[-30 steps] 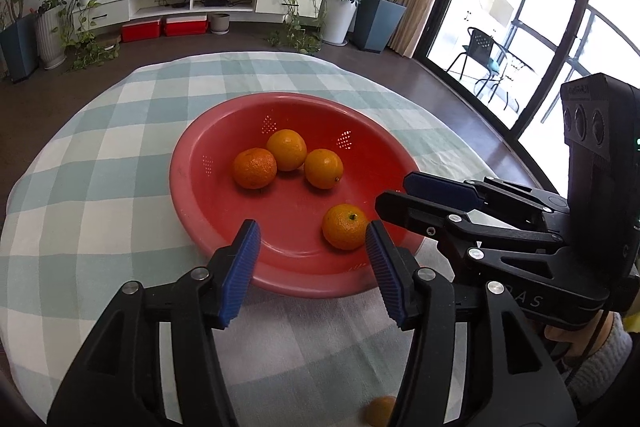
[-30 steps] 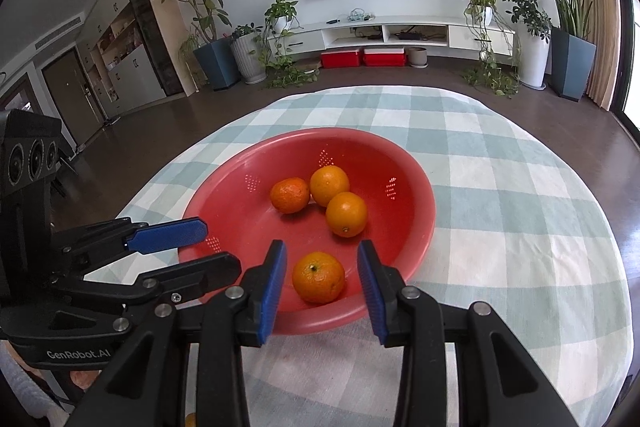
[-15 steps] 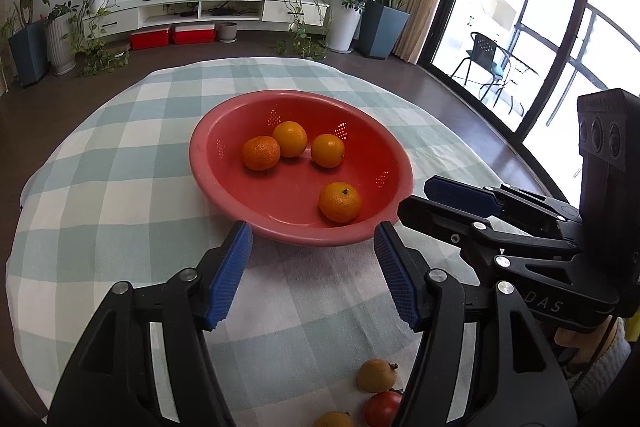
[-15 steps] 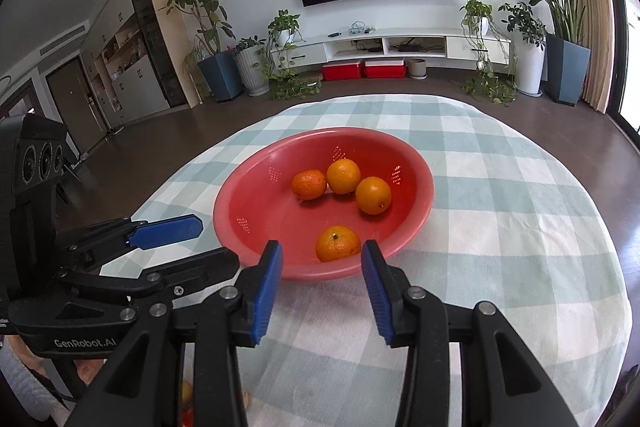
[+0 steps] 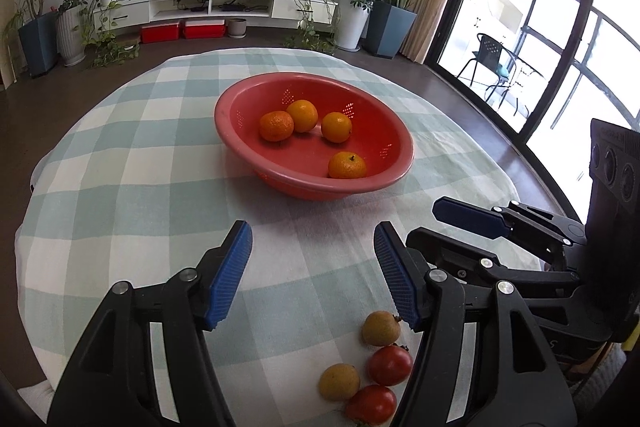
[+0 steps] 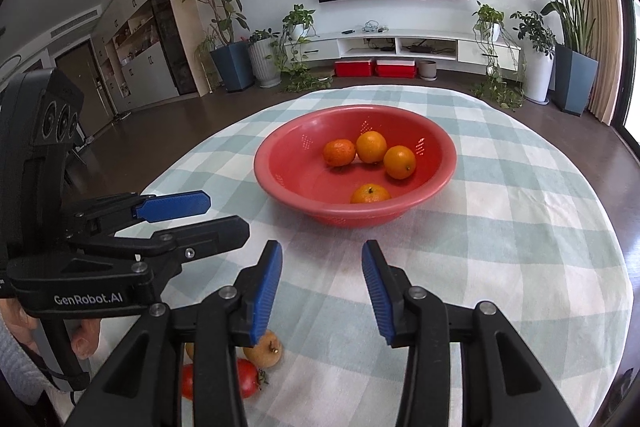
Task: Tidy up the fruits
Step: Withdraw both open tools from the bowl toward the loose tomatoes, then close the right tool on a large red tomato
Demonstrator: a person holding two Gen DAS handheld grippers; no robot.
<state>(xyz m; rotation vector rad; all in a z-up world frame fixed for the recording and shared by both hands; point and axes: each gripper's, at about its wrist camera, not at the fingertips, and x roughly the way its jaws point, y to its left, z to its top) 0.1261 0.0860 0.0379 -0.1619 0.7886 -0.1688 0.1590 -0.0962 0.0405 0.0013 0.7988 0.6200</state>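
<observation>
A red colander bowl [image 5: 240, 99] [image 6: 280, 183] stands mid-table with several oranges [image 5: 347, 165] [image 6: 369, 194] inside. Near the table's front edge lie two yellow-brown fruits [image 5: 381, 327] [image 6: 264, 349] and two red tomatoes [image 5: 389, 365] [image 6: 244, 379]. My left gripper [image 5: 312, 267] is open and empty, held above the cloth in front of the bowl; it also shows in the right wrist view [image 6: 188, 215]. My right gripper [image 6: 320, 287] is open and empty beside it, also visible in the left wrist view [image 5: 452, 223]. The loose fruits lie below and between the two grippers.
The round table wears a green-and-white checked cloth [image 5: 140, 187] [image 6: 520, 227]. Beyond it are a TV wall, a white low cabinet [image 6: 400, 43], potted plants and glass doors [image 5: 560, 67].
Both grippers have pulled back from the bowl toward the front edge and stayed open. The orange that sat between the right fingers rests in the bowl. The loose fruits have come into view.
</observation>
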